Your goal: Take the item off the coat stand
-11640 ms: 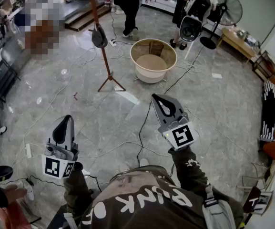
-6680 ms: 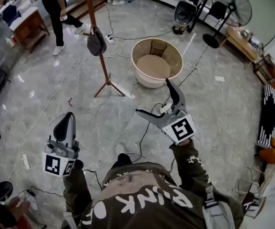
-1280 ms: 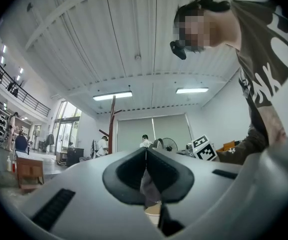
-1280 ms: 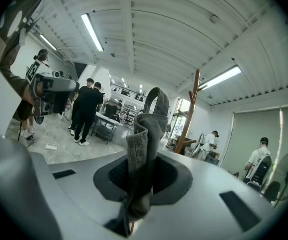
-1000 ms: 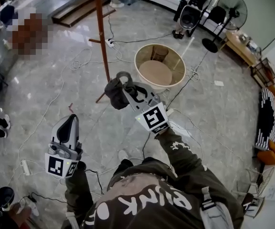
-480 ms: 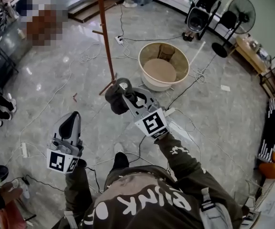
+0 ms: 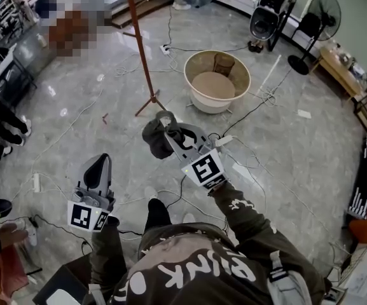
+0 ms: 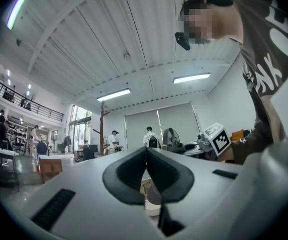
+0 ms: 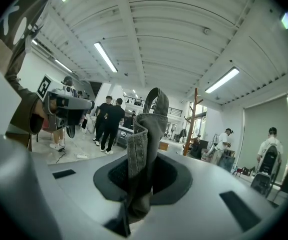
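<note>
The left tongs point(image 7: 98, 170) are held low at the near left on a bent arm, tips pointed away over the floor point(image 7: 285, 164). In the left gripper view their jaws are seen pressed together, with nothing between them. The right tongs point(image 7: 169, 127) are held farther out, near the middle, on a stretched arm, and are angled away and to the left. Their jaws are clamped almost fully together on a dark grey cap point(image 7: 152, 138), which is pinched by its fabric and strap. In the right gripper view the cloth is seen rising out from between the pads. The cap is carried to the left of the tips, above the floor. Cables point(image 7: 250, 108) are strewn across the floor beneath. Farther off, the stand point(image 7: 142, 49) is seen to the left, well apart from the cap. A beige tub point(image 7: 218, 81) is set just right of its foot. At the far right a pram point(image 7: 269, 11) and a fan point(image 7: 323, 8) are seen.
</note>
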Motion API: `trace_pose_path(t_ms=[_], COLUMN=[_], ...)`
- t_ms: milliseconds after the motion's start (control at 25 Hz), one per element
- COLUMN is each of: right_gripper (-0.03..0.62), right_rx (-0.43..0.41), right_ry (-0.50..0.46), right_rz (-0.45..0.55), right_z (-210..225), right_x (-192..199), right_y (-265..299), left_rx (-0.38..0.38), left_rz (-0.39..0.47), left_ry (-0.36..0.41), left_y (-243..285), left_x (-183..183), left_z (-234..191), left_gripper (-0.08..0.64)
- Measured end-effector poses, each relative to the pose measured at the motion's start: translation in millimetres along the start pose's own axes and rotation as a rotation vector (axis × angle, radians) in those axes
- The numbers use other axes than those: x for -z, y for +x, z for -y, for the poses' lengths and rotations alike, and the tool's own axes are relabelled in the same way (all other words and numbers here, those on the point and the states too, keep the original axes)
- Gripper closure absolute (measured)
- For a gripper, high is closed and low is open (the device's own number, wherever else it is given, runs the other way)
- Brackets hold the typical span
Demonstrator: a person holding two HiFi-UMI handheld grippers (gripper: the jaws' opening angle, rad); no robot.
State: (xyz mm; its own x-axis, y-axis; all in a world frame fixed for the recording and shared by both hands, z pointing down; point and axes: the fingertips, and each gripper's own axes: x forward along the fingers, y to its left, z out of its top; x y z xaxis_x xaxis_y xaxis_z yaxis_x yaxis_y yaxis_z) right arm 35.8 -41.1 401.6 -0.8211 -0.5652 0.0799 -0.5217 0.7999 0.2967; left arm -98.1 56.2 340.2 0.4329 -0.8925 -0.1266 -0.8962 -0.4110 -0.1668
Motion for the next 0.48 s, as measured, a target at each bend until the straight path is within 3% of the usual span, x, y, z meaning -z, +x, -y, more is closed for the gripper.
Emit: trace_pose_path(t_ms=[200, 480], right_gripper=[0.534, 0.532], right_rx=[0.002, 0.018], right_ry=[0.019, 0.022], right_rz=[0.008, 0.008], right_z=[-15, -27], right_x=[-4, -17], right_y=[-36, -47], left_rx=[-0.001, 0.019], left_rz=[-0.002, 0.011], left_ry=[0.004, 0.000], left_y=[-18, -30], left_x=[-11, -19], left_z=[29, 30], left_gripper=[0.555, 0.555])
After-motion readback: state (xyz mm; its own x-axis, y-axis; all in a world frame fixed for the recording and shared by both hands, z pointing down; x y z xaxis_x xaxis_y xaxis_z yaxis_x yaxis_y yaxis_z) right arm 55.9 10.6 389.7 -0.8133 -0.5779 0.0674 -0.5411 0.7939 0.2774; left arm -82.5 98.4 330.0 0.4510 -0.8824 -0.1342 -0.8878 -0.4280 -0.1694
